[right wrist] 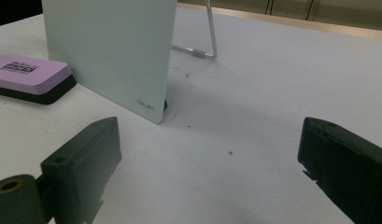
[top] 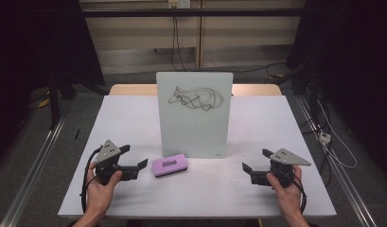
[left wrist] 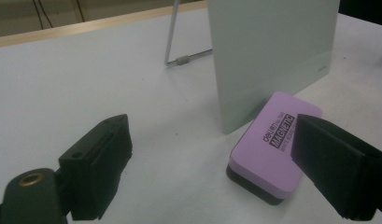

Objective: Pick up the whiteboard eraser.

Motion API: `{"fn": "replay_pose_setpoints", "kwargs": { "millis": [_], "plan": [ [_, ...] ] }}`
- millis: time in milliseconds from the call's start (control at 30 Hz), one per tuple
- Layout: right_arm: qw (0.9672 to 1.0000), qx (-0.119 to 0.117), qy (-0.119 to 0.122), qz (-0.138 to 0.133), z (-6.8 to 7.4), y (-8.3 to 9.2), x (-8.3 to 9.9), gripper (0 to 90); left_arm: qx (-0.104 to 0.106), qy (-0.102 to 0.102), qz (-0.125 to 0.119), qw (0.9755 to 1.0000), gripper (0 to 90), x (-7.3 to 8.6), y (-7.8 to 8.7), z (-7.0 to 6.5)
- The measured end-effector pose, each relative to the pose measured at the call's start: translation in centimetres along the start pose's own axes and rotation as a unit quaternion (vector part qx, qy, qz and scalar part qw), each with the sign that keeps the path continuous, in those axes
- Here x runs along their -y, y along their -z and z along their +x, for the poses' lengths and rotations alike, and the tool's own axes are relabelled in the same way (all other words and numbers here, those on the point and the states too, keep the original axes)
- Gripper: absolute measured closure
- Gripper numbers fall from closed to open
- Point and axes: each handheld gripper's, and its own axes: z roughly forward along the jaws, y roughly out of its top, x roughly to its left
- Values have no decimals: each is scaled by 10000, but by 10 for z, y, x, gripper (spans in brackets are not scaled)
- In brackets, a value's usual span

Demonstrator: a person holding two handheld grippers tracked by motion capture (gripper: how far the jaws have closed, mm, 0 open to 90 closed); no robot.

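A small whiteboard (top: 194,113) stands upright near the middle of the white table (top: 134,123), propped on a thin metal stand (left wrist: 172,35) behind it, with a dark scribble (top: 196,99) across its upper part. A purple eraser (top: 169,165) with a black underside lies flat on the table just in front of the whiteboard's lower left corner, its printed label facing up. The left claw (top: 135,159), held in the person's left hand (top: 102,189), sits low over the table just left of the eraser, its jaws spread with nothing between them; in the left gripper view the eraser (left wrist: 272,144) lies beside one jaw, partly behind it. The right claw (top: 258,160), held in the right hand (top: 286,191), rests to the right of the whiteboard's lower right corner, well apart from the eraser, its jaws likewise spread wide and empty
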Motion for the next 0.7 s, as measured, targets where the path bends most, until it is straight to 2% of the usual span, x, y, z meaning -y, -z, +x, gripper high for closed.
{"fn": "replay_pose_setpoints", "kwargs": {
  "millis": [67, 133, 233, 333, 533, 567, 633, 700],
  "plan": [
    [10000, -28, -7, 8, 0, 0, 0, 58, 133, -55, 79, 9999, 123, -2, -2, 1],
    [10000, -84, -51, 18, 0, 0, 0, 59, 69, -163, 177, 9997, 122, -3, -6, 1],
    [10000, -63, -21, 4, 0, 0, 0, 58, 139, -129, 320, 9993, 122, -4, -11, 1],
    [9999, 94, 13, 54, 0, 1, -1, 58, 258, -127, 524, 9982, 121, -7, -14, 1],
    [10000, 48, -66, 40, -1, 1, -1, 57, 436, -270, 689, 9963, 119, -11, -20, 0],
    [10000, 40, -34, 49, -1, 1, -1, 58, 422, -402, 796, 9951, 119, -13, -24, -3],
    [10000, 48, -27, 47, 0, 0, -1, 58, 421, -505, 886, 9939, 109, -16, -28, -4],
    [10000, 13, -24, 71, 0, 0, -1, 59, 584, -659, 973, 9914, 83, -19, -32, -7]
  ]
}}
